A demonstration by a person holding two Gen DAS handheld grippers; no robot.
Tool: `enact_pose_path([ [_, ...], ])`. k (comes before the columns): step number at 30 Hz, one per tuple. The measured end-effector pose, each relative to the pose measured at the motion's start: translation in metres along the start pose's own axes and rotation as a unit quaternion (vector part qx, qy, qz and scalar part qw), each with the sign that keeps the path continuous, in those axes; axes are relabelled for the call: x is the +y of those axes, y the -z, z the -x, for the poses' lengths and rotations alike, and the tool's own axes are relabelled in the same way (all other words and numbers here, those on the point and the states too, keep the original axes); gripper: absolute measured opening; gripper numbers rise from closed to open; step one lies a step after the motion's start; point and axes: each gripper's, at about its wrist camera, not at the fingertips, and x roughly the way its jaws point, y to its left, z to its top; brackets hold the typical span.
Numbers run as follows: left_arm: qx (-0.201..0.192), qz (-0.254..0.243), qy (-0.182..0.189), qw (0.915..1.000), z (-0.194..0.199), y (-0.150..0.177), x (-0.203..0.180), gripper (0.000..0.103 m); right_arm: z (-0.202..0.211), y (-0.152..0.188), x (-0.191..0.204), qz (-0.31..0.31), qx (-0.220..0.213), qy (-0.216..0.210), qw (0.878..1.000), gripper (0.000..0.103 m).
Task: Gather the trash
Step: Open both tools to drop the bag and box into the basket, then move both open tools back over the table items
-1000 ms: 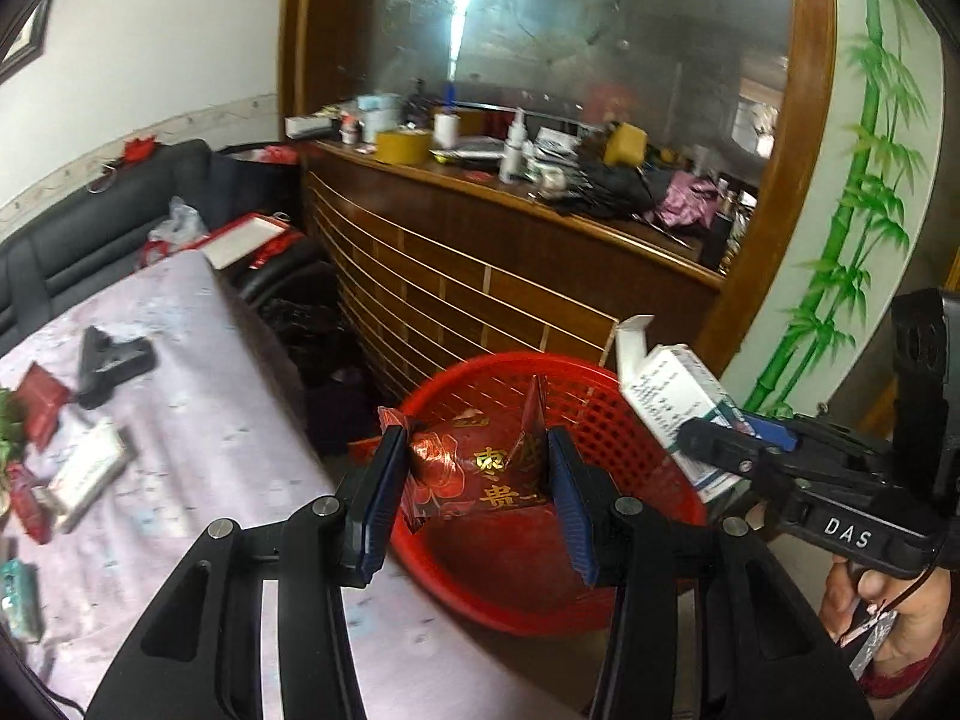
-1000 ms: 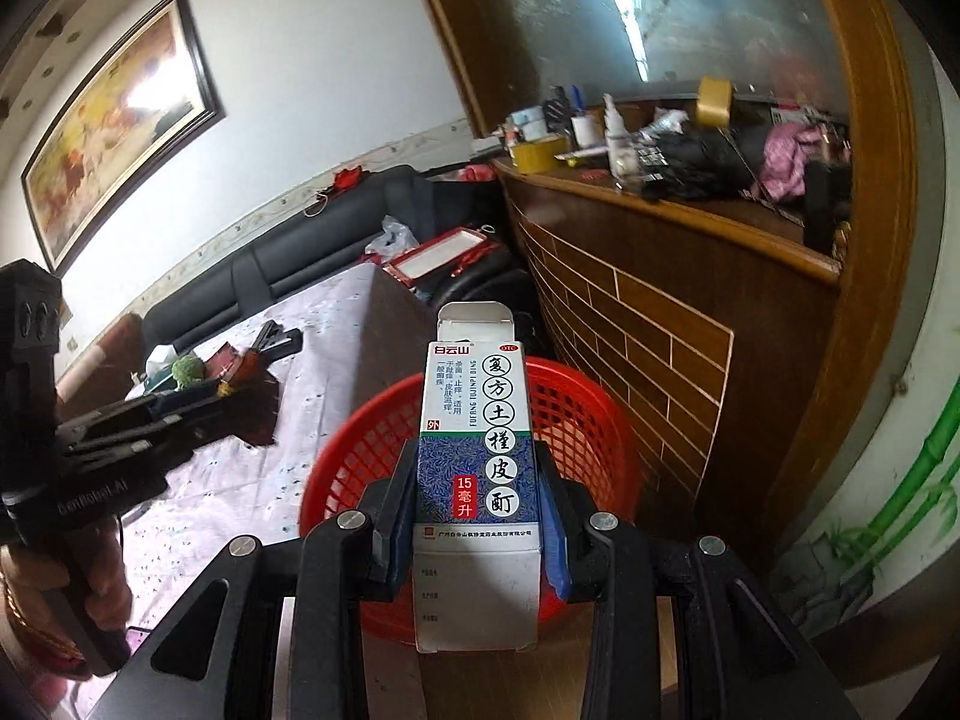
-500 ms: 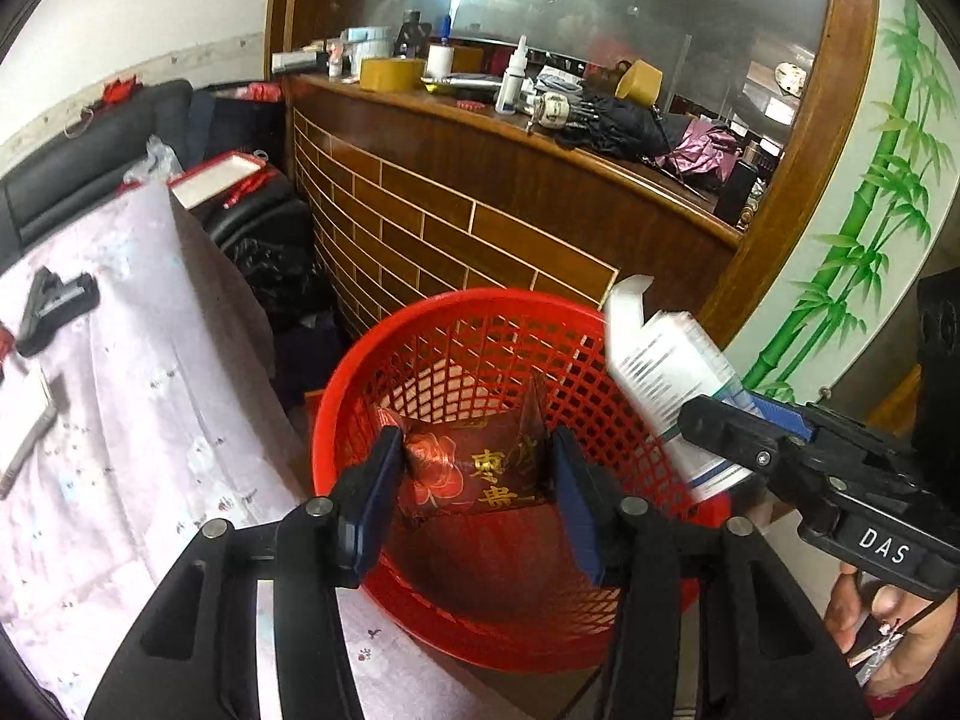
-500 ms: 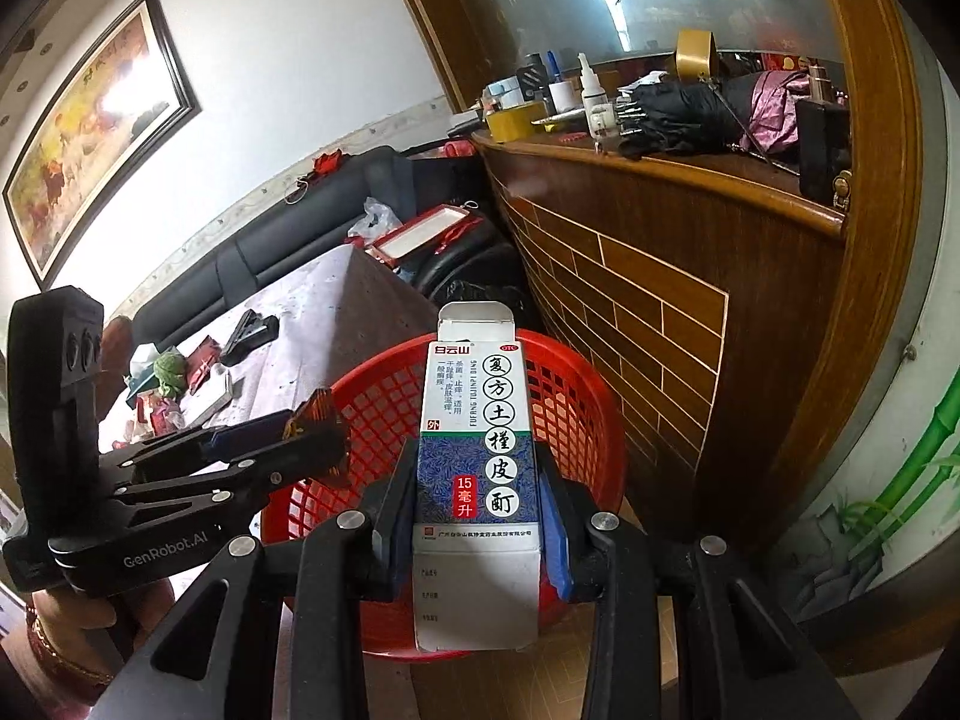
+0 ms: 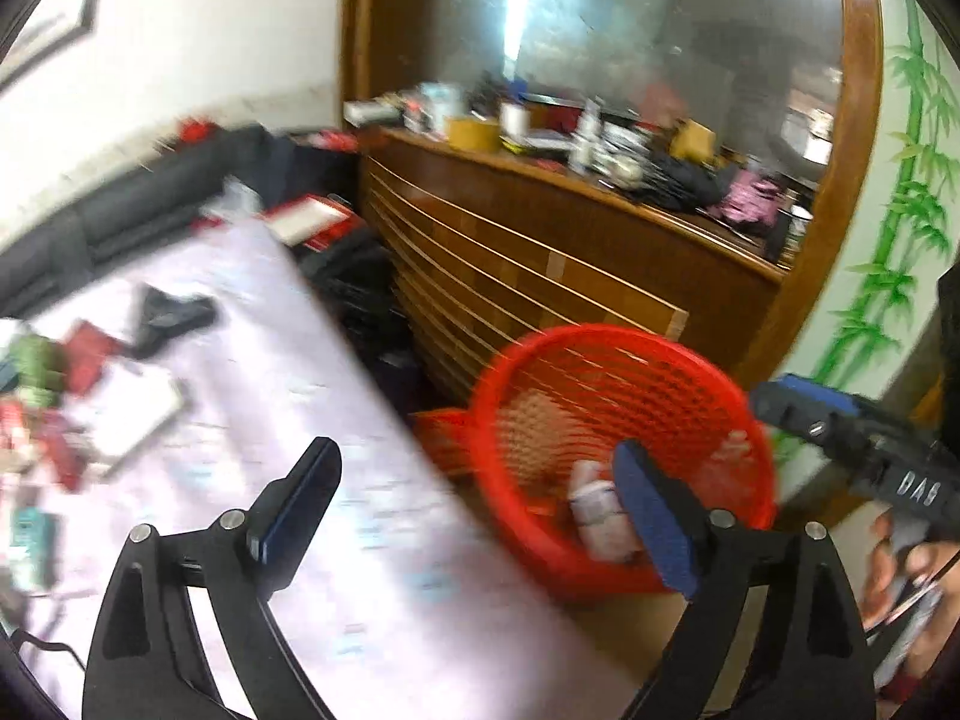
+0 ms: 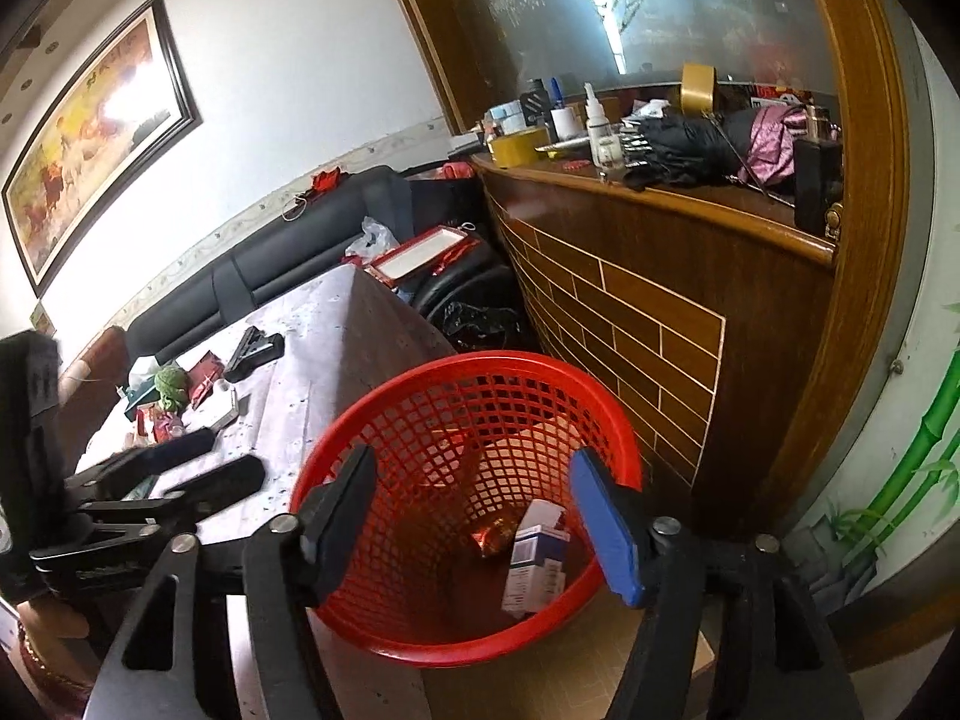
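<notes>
**Me:** Both tools are empty. On my left, the left tool (image 5: 474, 498) has its jaws opening wide with nothing between them; it hangs over the edge of the desk (image 5: 288, 372), beside the red basket (image 5: 708, 360). That view is smeared, so I read it loosely.

**Partner:** And the trash?

**Me:** Leftmost, a clutter of small packets and wrappers (image 6: 174, 396) lies on the desk, well apart from the basket, with a black clip-like thing (image 6: 252, 351) just beyond it. Moving right, the basket stands on the floor against the desk corner. In it lies a red and gold wrapper (image 6: 498, 531), and touching that on its right, a white and blue carton (image 6: 534, 558) leaning on the mesh wall.

**Partner:** Your right side?

**Me:** The right tool (image 6: 474, 516) hovers above the basket rim, jaws opening, the carton below them and untouched.

**Partner:** How will the rest handle?

**Me:** Light, I judge. Cartons are thin card and crush easily, so I would pinch across the two broad faces, near the middle. Wrappers are limp and slick; I would take a bunched fold, not a flat edge.
</notes>
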Motion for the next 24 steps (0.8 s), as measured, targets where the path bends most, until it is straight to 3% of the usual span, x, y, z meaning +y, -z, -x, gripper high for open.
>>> enact_pose_path([
  [6,-0.027,0.008,-0.098,0.9948,0.036,0.019,0.044,0.097,-0.001,0.003,0.027,0.014,-0.014,-0.008,1.0,0.091],
  [8,-0.03,0.021,-0.119,0.9922,0.047,0.026,0.061,0.097,-0.002,0.002,0.04,0.025,-0.019,-0.014,0.999,0.103],
  [15,-0.042,0.071,-0.19,0.9782,0.086,0.053,0.122,0.097,-0.011,0.007,0.086,0.062,-0.021,-0.038,0.997,0.103],
  [24,-0.044,0.151,-0.273,0.9491,0.138,0.1,0.208,0.097,-0.03,0.019,0.142,0.1,-0.005,-0.07,0.992,0.103],
])
